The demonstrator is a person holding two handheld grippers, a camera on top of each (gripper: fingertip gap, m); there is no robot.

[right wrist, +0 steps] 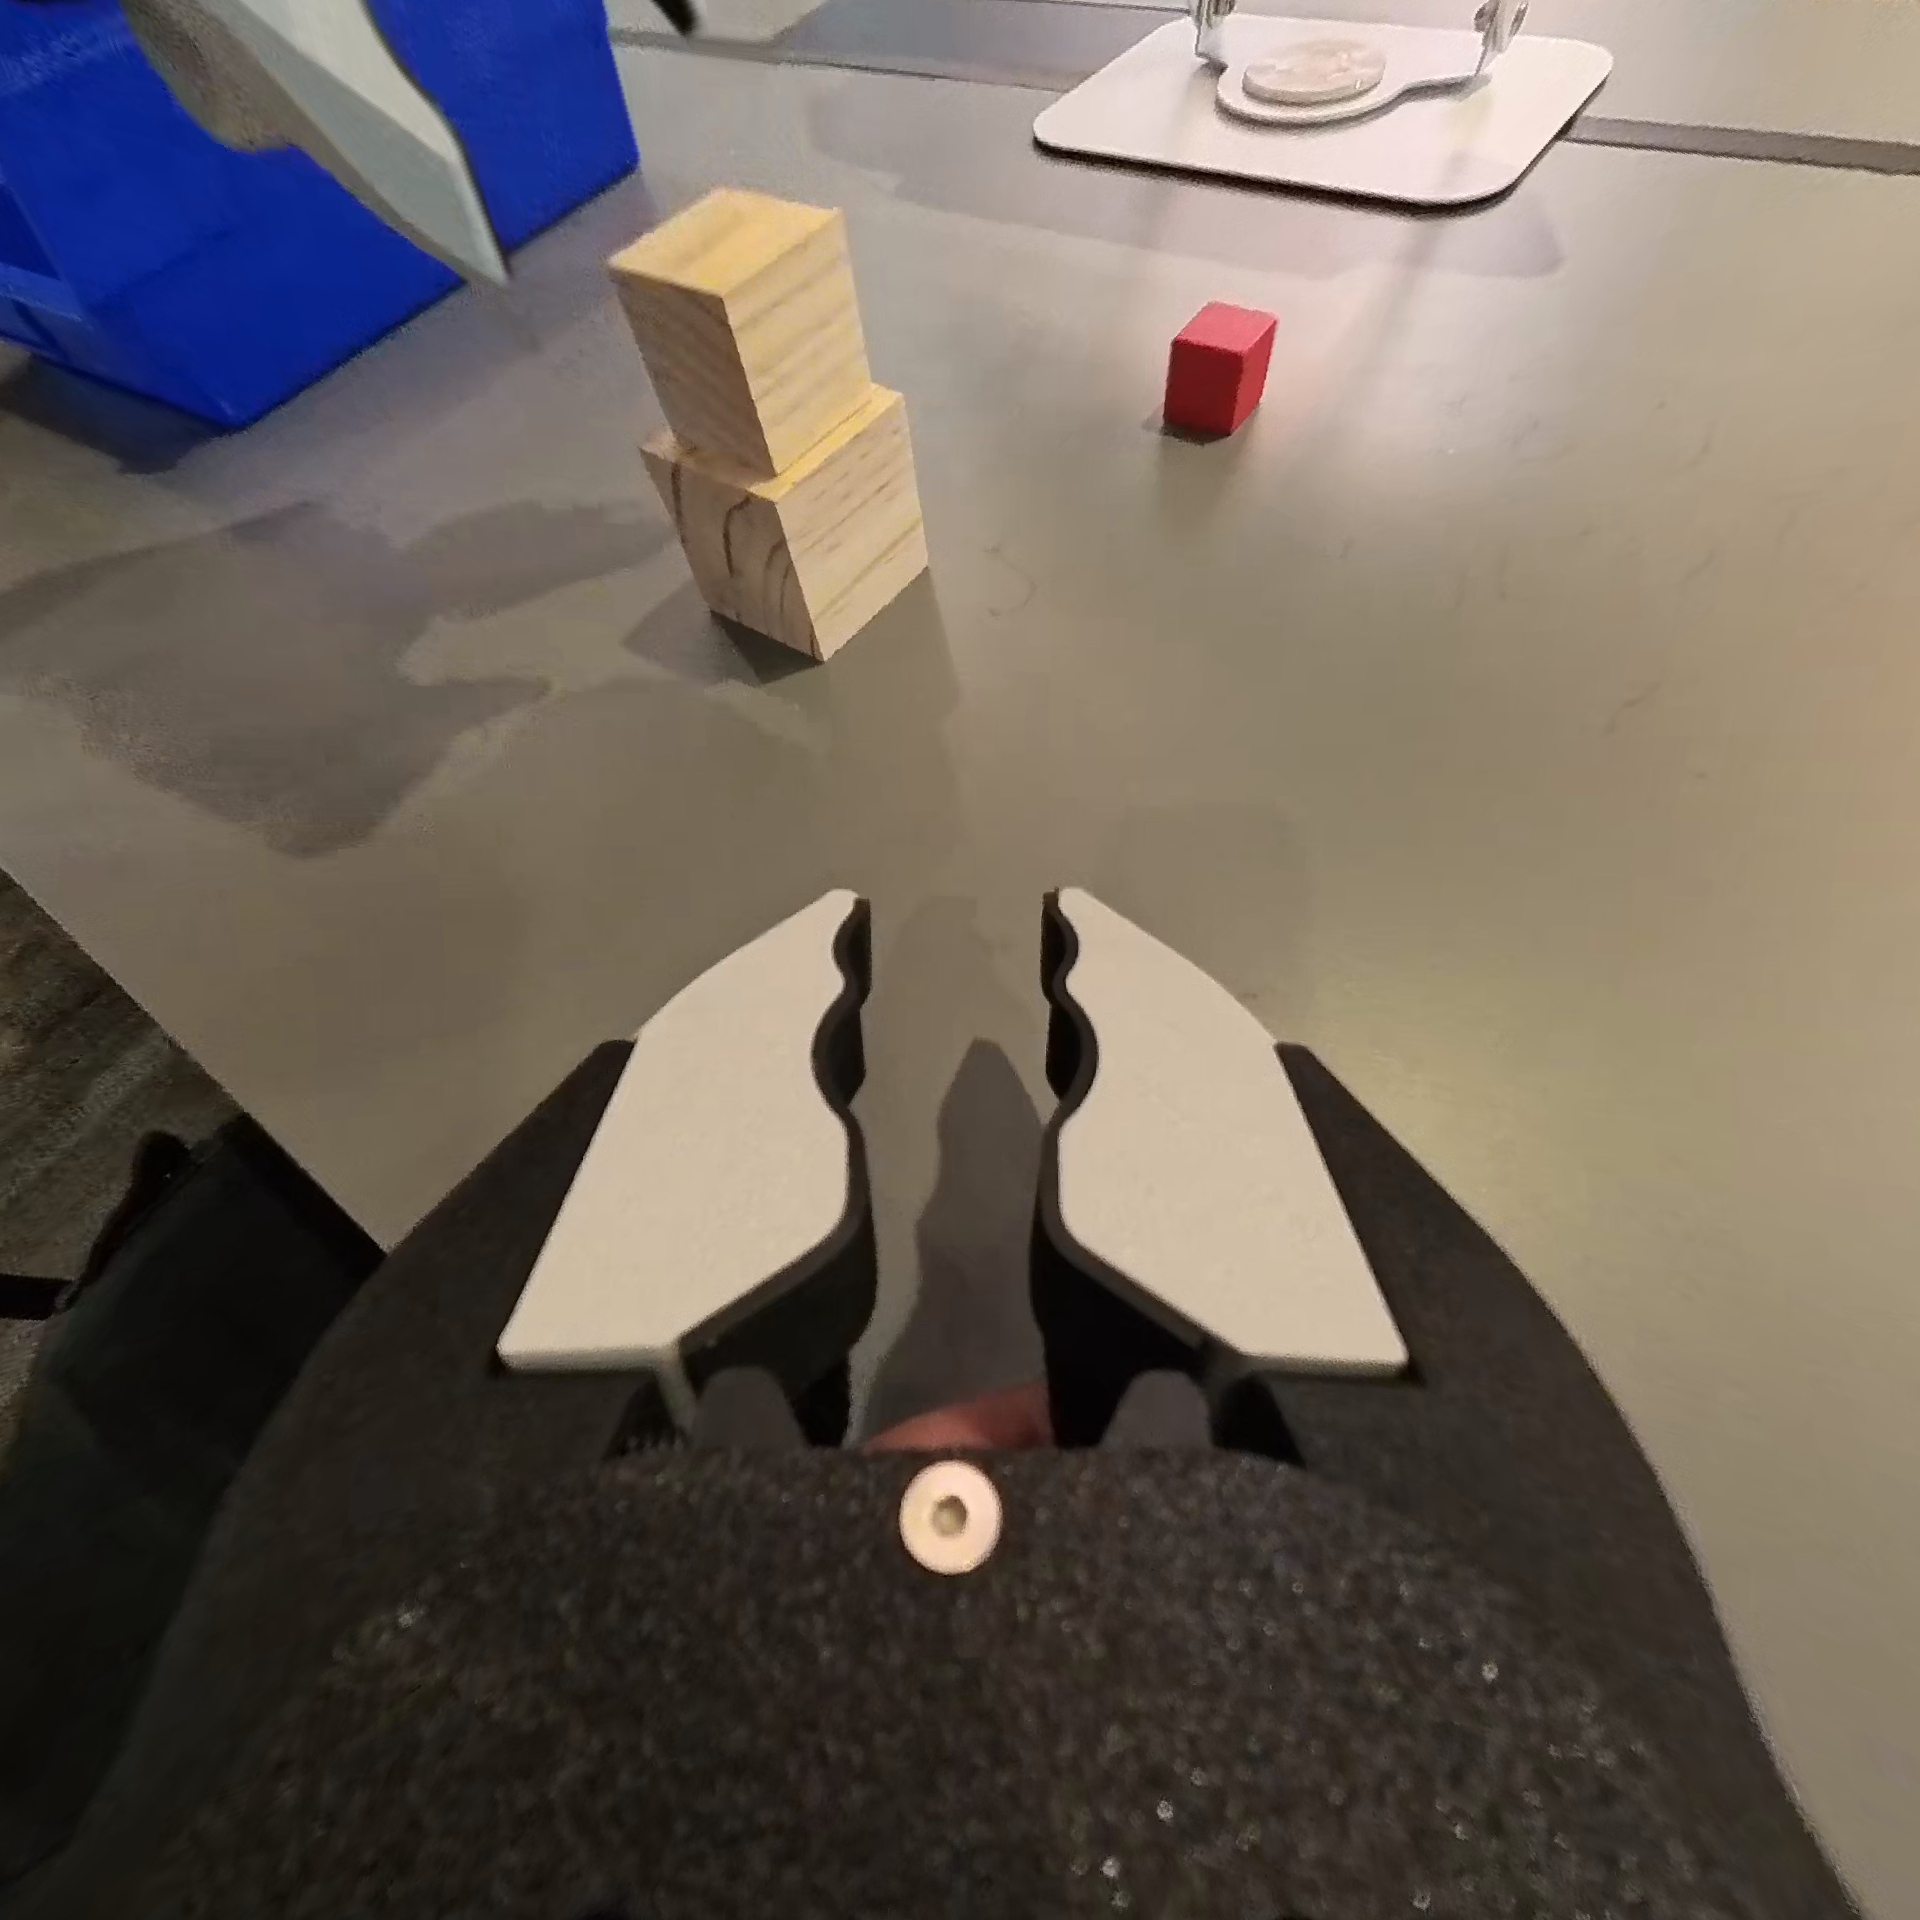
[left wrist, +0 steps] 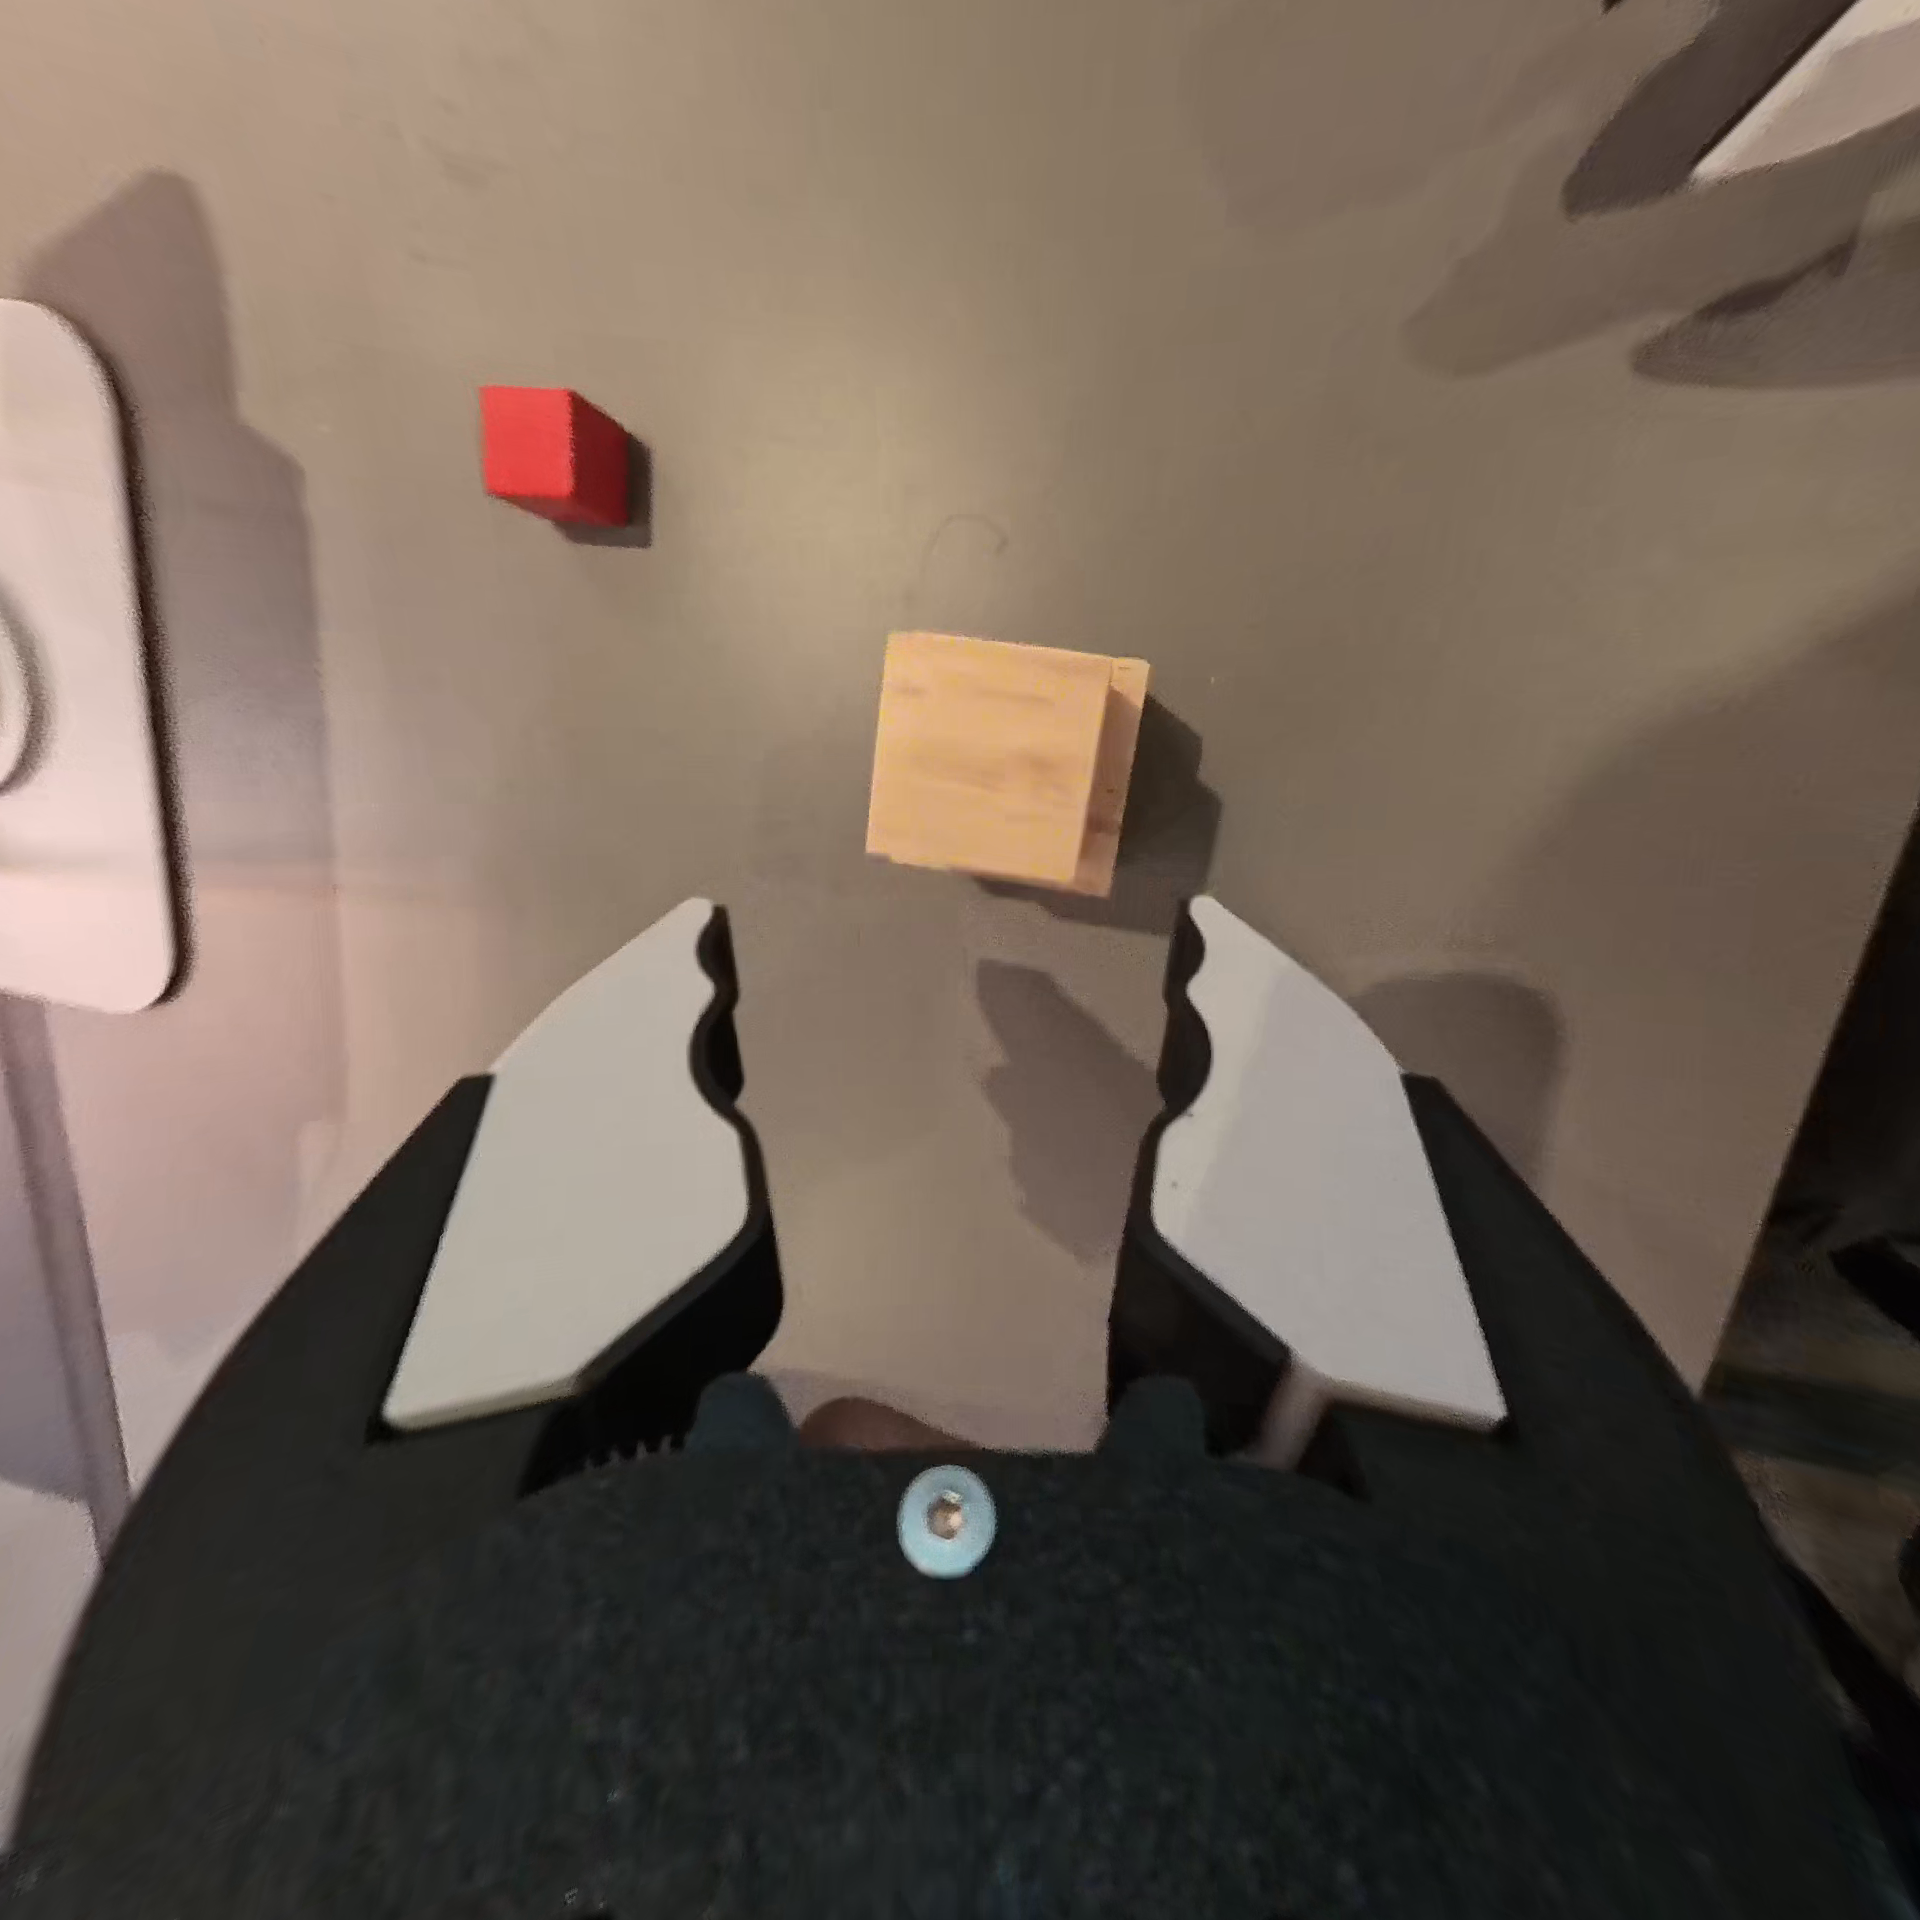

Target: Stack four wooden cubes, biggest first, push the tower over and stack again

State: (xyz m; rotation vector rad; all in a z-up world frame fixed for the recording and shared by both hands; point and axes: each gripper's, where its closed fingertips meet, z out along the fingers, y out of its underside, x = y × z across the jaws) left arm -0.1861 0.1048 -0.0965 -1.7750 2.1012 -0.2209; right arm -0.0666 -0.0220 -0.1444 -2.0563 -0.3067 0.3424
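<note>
Two plain cubes stand stacked at upper left of the right wrist view — upper cube [right wrist: 750, 324] on the larger lower cube [right wrist: 805, 525], slightly skewed. The red cube [right wrist: 1218, 366] sits apart, upper right. My left gripper [left wrist: 956, 925] hangs over the stack, jaws wide, empty; my right gripper [right wrist: 956, 914] waits low, jaws narrow, empty — likely clear for the next pick.

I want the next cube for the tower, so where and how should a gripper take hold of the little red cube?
Grip the red cube by two opposite upright side faces, coming straight down from above. It sits flat on the table with open space all around, well apart from the two-cube stack. The right gripper looks nearer and is open.
</note>
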